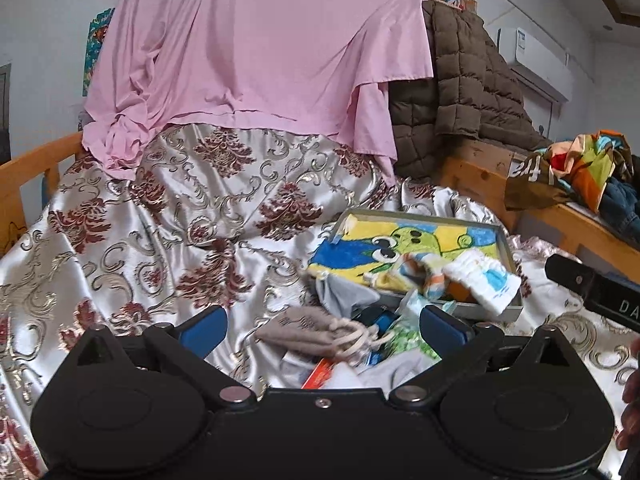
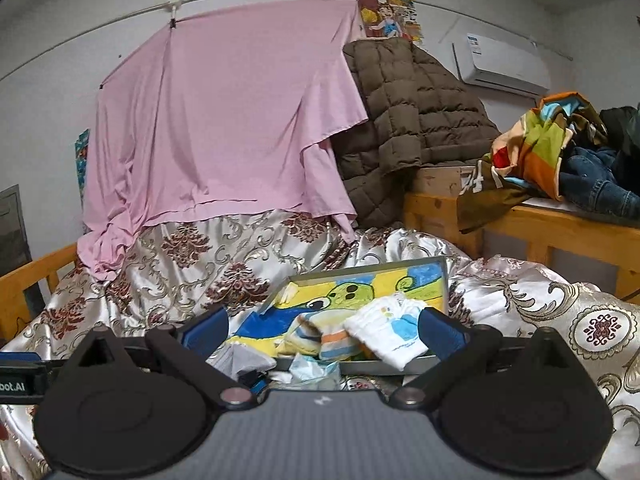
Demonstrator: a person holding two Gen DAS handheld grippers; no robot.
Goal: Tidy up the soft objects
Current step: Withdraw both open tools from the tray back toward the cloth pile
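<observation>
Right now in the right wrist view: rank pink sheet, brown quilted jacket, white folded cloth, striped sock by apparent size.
1. pink sheet
2. brown quilted jacket
3. white folded cloth
4. striped sock
The last two look close; sock partly hidden, so unsure.

Soft, even daylight, moderately bright, no hard shadows. Sheen glares on the satin bedspread in both views. Strong fisheye bending with dark corners. Slight blur on the small cloth items near the bottom; background fairly sharp.

A home bedroom — satin bedspread, wooden bed frame, heaped clothes.
</observation>
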